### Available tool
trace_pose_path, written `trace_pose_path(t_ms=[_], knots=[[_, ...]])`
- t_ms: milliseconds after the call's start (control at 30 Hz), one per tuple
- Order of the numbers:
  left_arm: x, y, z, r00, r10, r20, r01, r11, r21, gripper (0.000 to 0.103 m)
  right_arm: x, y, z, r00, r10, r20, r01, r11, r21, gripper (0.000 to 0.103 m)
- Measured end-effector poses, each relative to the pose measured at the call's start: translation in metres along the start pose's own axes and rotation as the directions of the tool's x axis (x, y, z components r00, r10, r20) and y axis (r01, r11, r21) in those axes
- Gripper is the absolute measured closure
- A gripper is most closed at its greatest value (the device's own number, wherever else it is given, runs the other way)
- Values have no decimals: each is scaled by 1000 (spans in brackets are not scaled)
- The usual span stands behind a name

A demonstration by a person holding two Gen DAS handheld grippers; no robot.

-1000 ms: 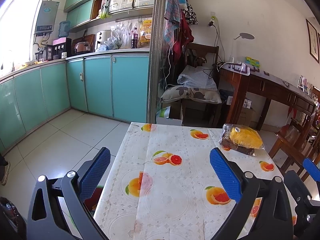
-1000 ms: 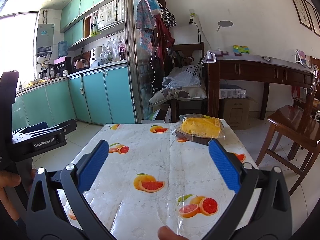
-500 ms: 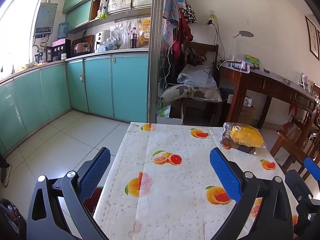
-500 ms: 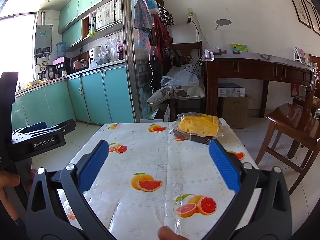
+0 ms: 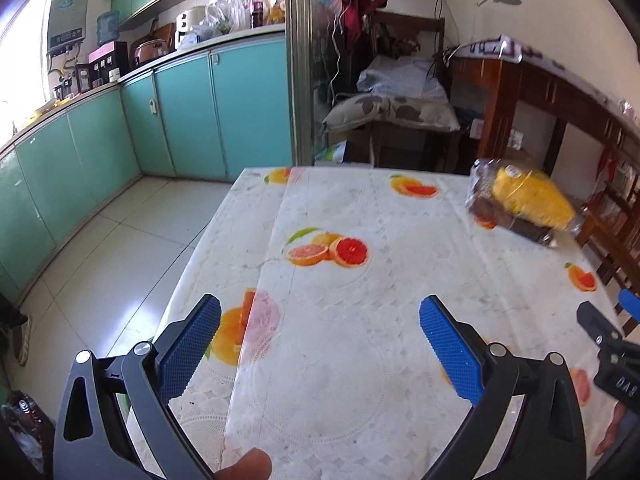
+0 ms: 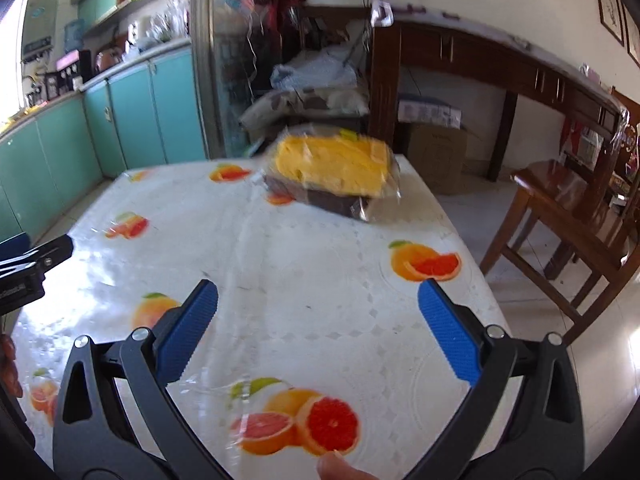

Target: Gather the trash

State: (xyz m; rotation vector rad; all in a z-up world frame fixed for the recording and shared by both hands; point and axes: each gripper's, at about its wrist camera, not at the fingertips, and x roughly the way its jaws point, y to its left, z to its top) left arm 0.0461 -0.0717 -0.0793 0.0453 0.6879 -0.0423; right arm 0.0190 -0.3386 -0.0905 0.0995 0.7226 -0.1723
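Plastic-wrapped yellow packet (image 6: pixel 332 168) lies at the far right of the table (image 6: pixel 280 264), blurred, apparently light, crinkly and slippery, best pinched at a loose wrapper edge; right gripper (image 6: pixel 318 312) and left gripper (image 5: pixel 320 332) both stand wide and empty.

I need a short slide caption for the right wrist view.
Open right gripper above the fruit-print table, facing a clear bag with yellow contents near the far edge.
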Motion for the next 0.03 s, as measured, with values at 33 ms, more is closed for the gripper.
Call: trace_pose_path(t_ms=[33], knots=[[10, 1, -2, 1000, 13, -24, -13, 1000, 1, 7, 0, 0, 0, 1000, 0, 0, 0, 1000, 0, 4]])
